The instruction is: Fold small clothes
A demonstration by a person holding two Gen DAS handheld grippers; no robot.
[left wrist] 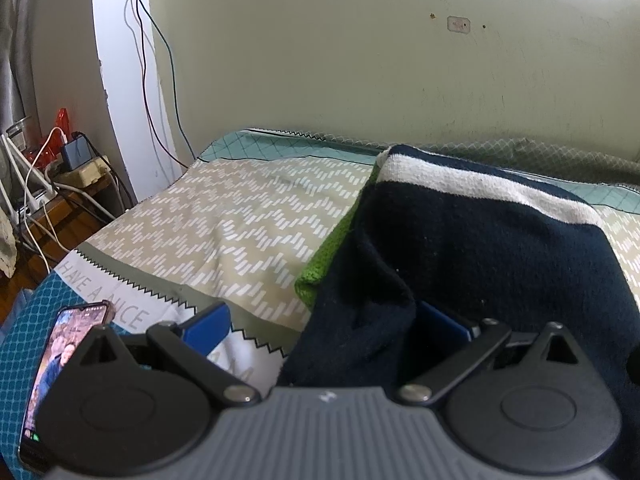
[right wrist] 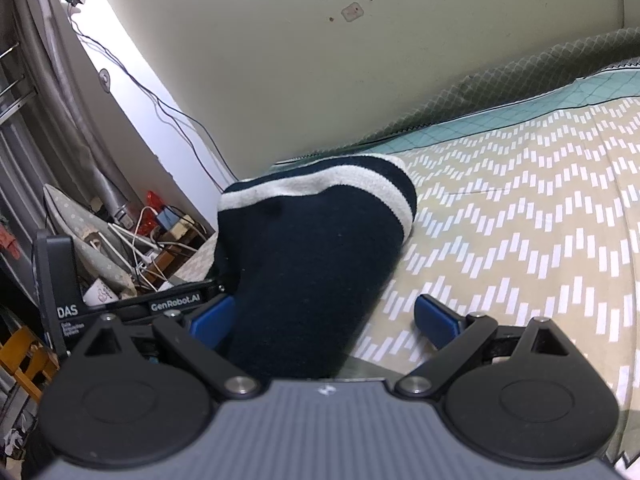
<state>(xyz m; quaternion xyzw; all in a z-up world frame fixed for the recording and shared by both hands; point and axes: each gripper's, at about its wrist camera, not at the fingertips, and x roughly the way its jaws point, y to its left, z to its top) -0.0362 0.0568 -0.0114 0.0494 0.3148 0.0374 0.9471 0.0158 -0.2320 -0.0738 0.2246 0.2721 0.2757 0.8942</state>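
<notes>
A navy knit garment (left wrist: 480, 248) with a white stripe and a green part (left wrist: 324, 256) lies bunched on the patterned bedspread (left wrist: 224, 224). My left gripper (left wrist: 324, 328) is open, its jaws wide apart; the garment's near edge drapes over the space between the blue pads (left wrist: 208, 326). In the right wrist view the same garment (right wrist: 312, 264) lies folded over, white stripe on top. My right gripper (right wrist: 324, 320) is open, the garment's near end lying between its blue pads (right wrist: 436, 320). The left gripper's body (right wrist: 120, 304) shows at the left, beside the garment.
A phone (left wrist: 60, 360) with a lit screen lies on the bed at the near left. A wall (left wrist: 360, 60) runs behind the bed. Left of the bed stand a small table with a power strip, chargers and cables (left wrist: 76, 168). Bedspread stretches right (right wrist: 520, 220).
</notes>
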